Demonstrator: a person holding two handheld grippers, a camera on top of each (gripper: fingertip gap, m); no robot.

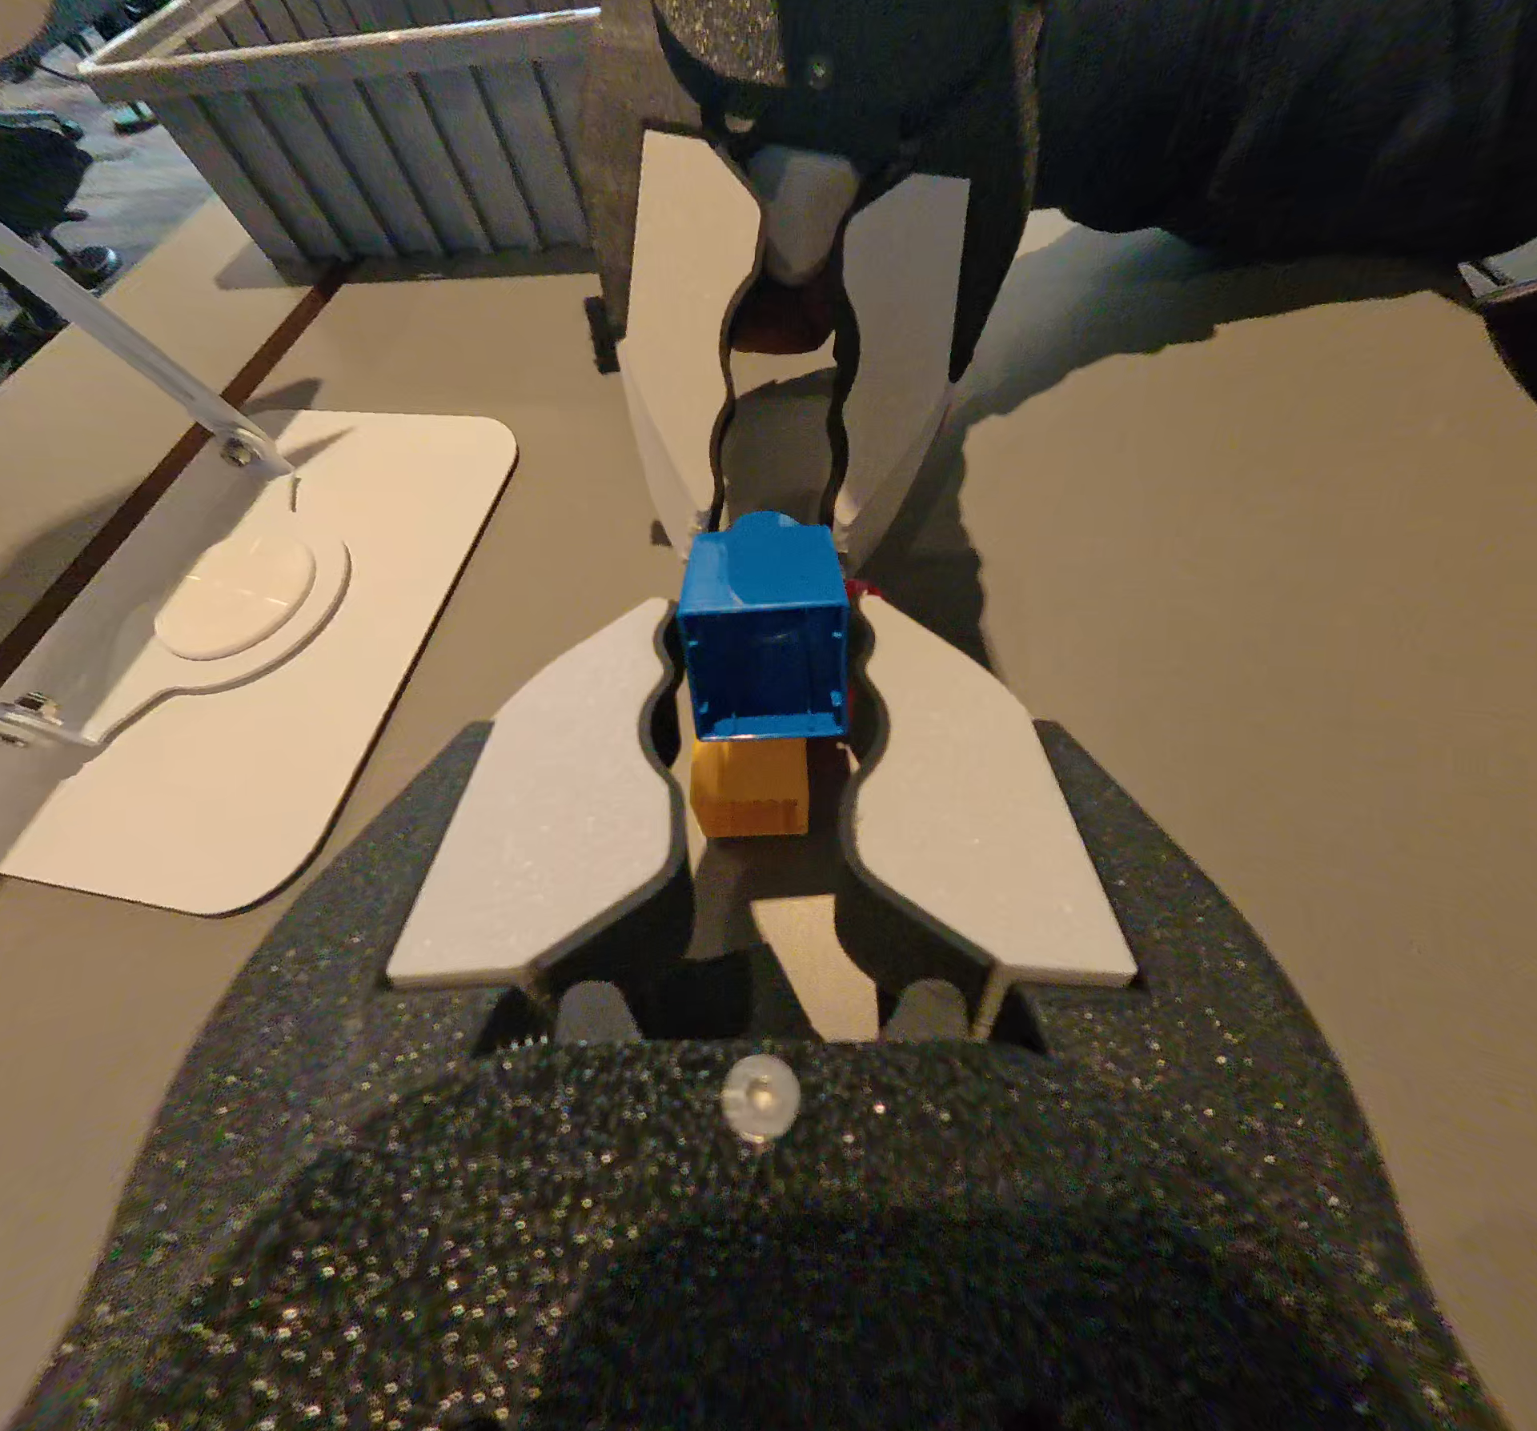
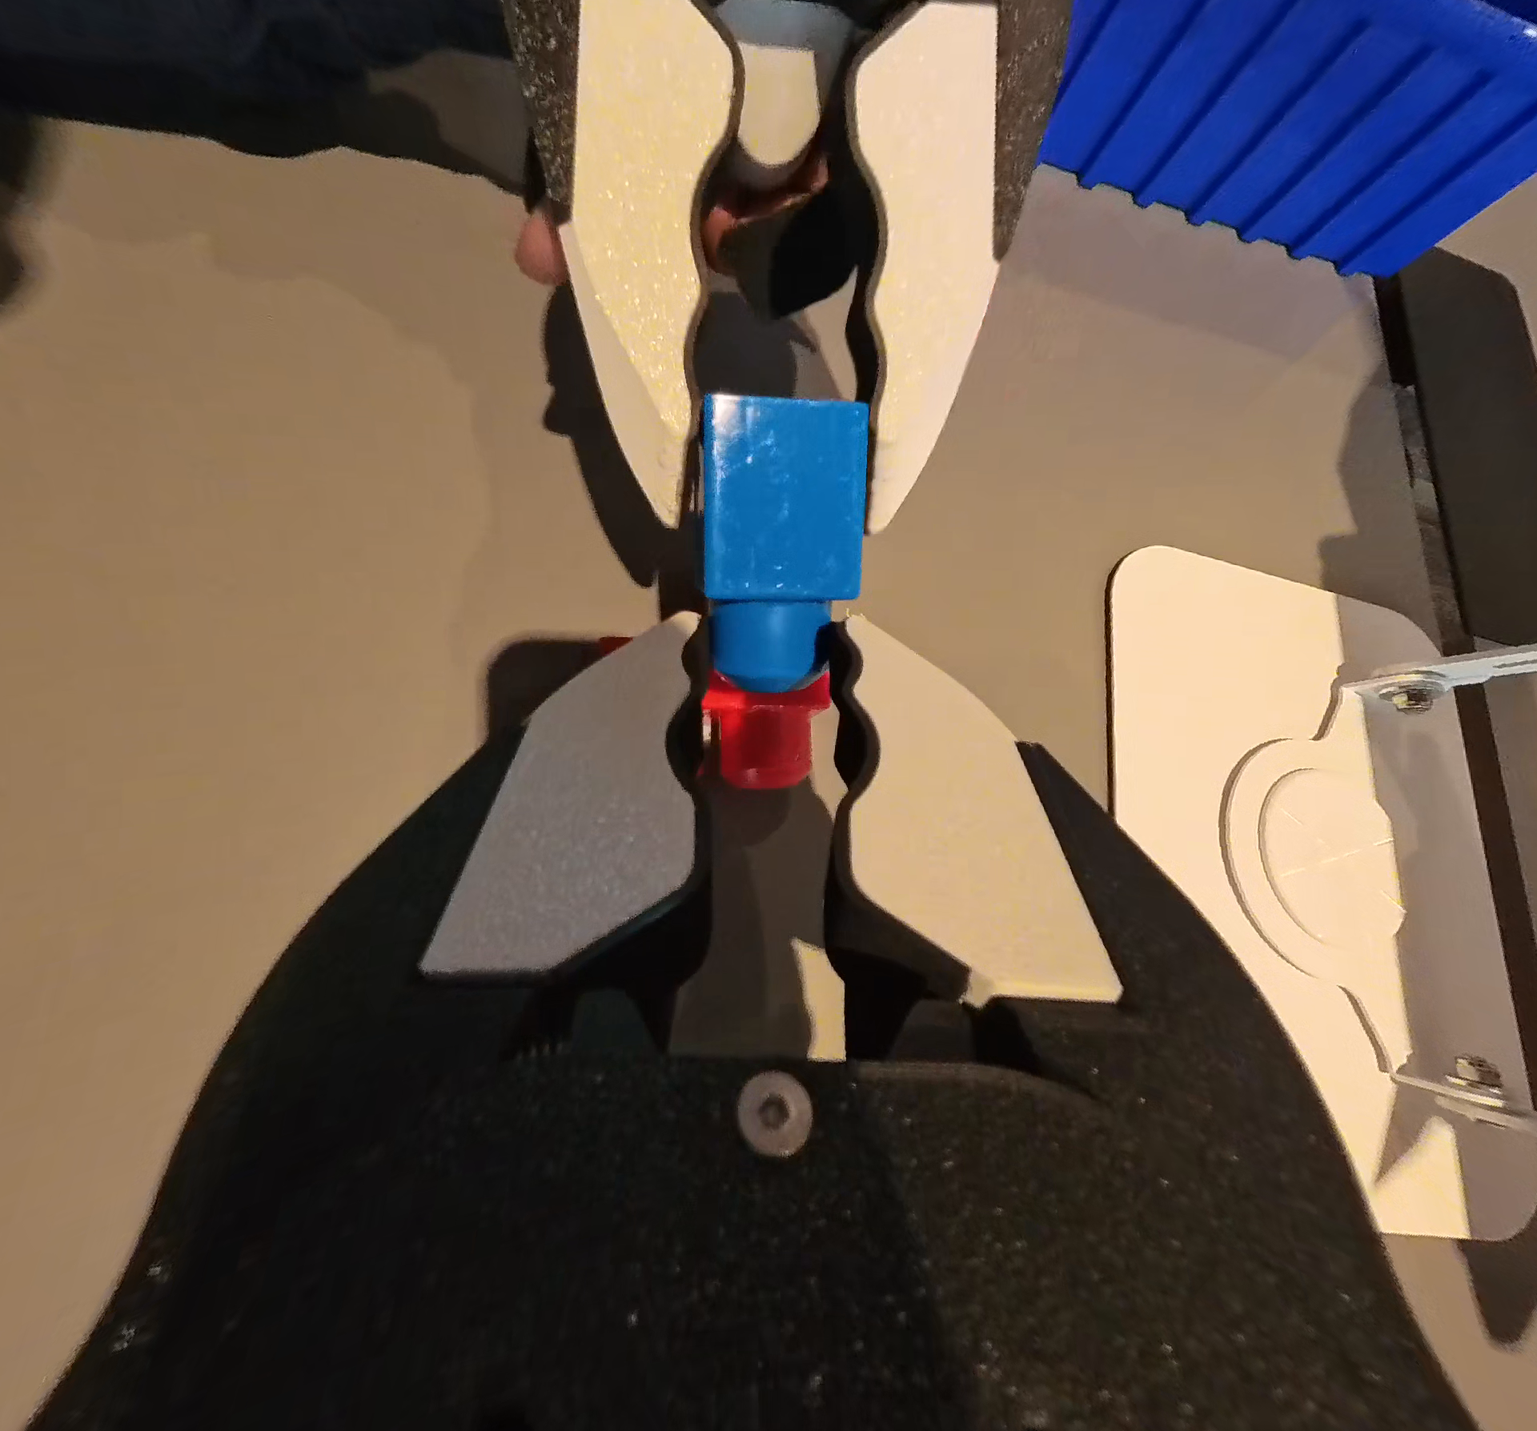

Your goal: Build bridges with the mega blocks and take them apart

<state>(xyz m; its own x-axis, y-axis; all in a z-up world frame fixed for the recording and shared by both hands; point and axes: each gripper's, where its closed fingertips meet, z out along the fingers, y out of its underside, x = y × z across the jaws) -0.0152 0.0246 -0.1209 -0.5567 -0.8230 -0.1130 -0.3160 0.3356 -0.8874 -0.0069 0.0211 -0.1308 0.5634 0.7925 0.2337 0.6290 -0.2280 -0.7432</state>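
**Item: blue block.** Single-stud piece, hollow underside turned toward the left wrist camera, stud pointing toward the right wrist camera. Held clear of the table between the two tools.

**Item: left gripper.** Fingers closed in on the open end of the blue block, one on each side. Judged to be clamped on it.

**Item: right gripper.** Fingertips drawn in at the stud end of the same block. Whether they pinch the stud or only flank it cannot be told; the contact is small and partly hidden.

**Item: yellow block.** On the table, below the blue block and between the left gripper's fingers.

**Item: red block.** Below the blue stud, between the right gripper's fingers, apparently resting on the table.

**Item: surroundings.** Ribbed bin at the far edge; white base plate with a bracket to one side; a dark sleeve behind the right gripper.

**Progress.** No assembled bridge shows. One block is in the air and two lie loose, so this looks like either an early build step or a late stage of pulling apart; which one is not clear.

**Pose.** The two grippers face each other nose to nose, both angled down toward the table, tips nearly meeting around the blue block.
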